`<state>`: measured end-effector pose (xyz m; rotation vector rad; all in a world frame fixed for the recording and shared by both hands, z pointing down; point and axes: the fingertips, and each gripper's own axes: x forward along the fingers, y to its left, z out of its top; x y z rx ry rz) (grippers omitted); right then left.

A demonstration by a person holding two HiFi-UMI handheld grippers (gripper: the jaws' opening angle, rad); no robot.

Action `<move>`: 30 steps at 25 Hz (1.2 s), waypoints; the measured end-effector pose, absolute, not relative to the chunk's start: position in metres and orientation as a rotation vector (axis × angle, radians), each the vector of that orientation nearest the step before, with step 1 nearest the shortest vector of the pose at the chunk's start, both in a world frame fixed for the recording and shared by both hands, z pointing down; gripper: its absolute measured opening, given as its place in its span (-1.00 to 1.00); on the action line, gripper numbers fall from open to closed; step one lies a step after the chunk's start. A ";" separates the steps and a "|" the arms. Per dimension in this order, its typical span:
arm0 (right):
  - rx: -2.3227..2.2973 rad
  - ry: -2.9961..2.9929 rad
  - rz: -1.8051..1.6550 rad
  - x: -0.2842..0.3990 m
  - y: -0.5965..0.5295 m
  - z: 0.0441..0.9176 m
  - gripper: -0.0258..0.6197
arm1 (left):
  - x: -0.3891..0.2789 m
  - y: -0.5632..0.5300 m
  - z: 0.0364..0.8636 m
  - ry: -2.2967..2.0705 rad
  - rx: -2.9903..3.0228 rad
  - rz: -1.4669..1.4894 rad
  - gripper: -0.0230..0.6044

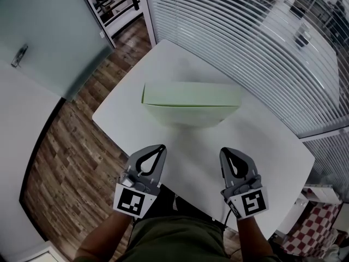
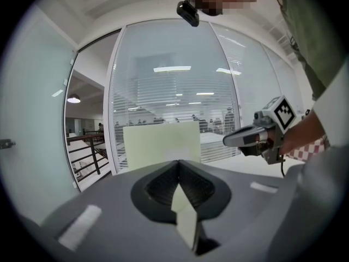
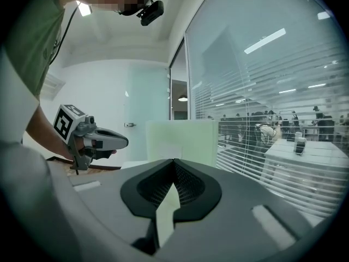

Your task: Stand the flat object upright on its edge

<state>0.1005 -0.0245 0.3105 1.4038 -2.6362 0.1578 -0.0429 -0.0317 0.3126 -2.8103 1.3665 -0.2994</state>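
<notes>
A pale green flat board point(image 1: 191, 100) stands upright on its long edge in the middle of the white table point(image 1: 272, 146). It also faces the left gripper view as a green board point(image 2: 162, 143) and the right gripper view as a green board point(image 3: 182, 141). My left gripper point(image 1: 161, 147) hovers near the table's front edge, shut and holding nothing. My right gripper point(image 1: 223, 152) is beside it, likewise shut and holding nothing. Both are well short of the board and apart from it. Each gripper view shows the other gripper point(image 2: 251, 138) point(image 3: 103, 141) off to the side.
White slatted blinds point(image 1: 262, 42) run along the table's far and right sides. Wooden floor point(image 1: 71, 146) lies to the left, with a glass door point(image 1: 49, 31) beyond. A red checked object point(image 1: 316, 228) sits at the lower right.
</notes>
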 end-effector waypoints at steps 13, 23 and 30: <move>1.365 -2.641 0.172 0.105 -0.021 0.316 -0.89 | -0.031 -0.023 0.319 1.316 -2.791 -0.371 -0.93; 1.329 -2.631 0.164 0.104 -0.024 0.321 -0.89 | -0.032 -0.028 0.326 1.307 -2.795 -0.415 -0.93; 1.333 -2.621 0.163 0.106 -0.027 0.322 -0.89 | -0.034 -0.031 0.326 1.341 -2.812 -0.385 -0.93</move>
